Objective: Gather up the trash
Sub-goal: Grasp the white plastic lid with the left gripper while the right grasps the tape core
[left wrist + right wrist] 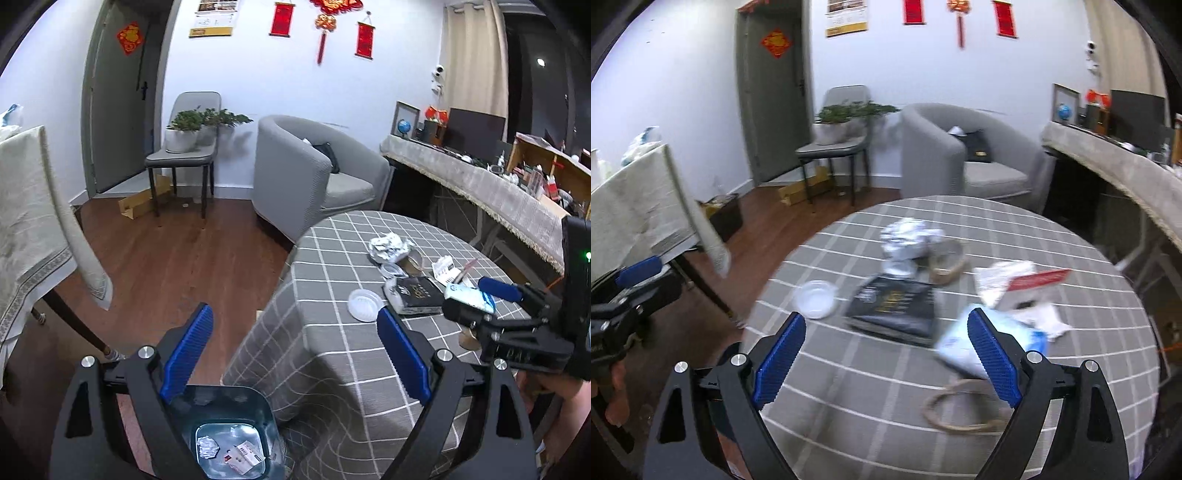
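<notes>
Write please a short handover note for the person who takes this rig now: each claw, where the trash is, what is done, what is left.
Left claw: open, empty, above the dark square trash bin on the floor beside the table.
Right claw: open, empty, over the round table with grey checked cloth.
Done: a foil ball and a small paper card lie in the bin.
Left on the table: crumpled silver foil, clear round plastic lid, black flat packet, blue-white soft pack, red-white torn carton, two brown tape rings.

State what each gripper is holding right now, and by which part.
Nothing is held. The left gripper and the right gripper are both open, with nothing between their pads.
</notes>
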The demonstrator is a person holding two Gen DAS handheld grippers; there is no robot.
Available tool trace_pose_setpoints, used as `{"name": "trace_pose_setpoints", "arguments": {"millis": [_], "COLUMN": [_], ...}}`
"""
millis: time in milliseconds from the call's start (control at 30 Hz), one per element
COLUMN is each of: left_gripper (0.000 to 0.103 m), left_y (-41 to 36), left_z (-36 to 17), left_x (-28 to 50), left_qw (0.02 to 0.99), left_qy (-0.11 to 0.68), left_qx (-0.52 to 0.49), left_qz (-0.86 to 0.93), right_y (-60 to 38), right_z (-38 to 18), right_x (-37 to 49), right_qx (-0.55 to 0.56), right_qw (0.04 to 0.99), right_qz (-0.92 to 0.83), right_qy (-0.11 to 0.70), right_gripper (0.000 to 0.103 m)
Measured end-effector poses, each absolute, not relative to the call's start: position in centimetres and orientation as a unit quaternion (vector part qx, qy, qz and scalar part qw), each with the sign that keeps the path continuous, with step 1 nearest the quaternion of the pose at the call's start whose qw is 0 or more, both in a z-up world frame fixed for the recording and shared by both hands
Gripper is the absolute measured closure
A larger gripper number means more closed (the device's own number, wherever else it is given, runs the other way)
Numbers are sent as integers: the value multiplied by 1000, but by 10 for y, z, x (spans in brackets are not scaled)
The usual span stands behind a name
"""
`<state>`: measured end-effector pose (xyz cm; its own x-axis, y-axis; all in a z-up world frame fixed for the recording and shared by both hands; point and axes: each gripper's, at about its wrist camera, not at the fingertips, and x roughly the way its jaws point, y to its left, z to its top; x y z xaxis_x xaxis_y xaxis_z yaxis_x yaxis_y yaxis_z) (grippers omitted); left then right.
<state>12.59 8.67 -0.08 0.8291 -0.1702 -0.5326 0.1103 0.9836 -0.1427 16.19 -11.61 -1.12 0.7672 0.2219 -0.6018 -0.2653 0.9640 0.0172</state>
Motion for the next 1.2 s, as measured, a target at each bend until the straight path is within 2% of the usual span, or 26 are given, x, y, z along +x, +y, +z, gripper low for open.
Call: {"name": "trace_pose_setpoints", "arguments": {"millis": [533, 1200], "left_gripper": [10, 9], "left_y": [52, 14], "left_z": [-11, -39], "left_x": [145, 173], "left_qw": [949, 939], "left_qy": [297, 325], "left_qx": [-54, -11], "left_qz": [-91, -110], "right_y": [-153, -169], "right_z": [-20, -48], "right_x": [146, 143], "right_qx": [-15, -1], "right_qw": [926, 898], "right_qz": [180, 163], "right_qy": [333, 410], "right_gripper": [13, 13]}}
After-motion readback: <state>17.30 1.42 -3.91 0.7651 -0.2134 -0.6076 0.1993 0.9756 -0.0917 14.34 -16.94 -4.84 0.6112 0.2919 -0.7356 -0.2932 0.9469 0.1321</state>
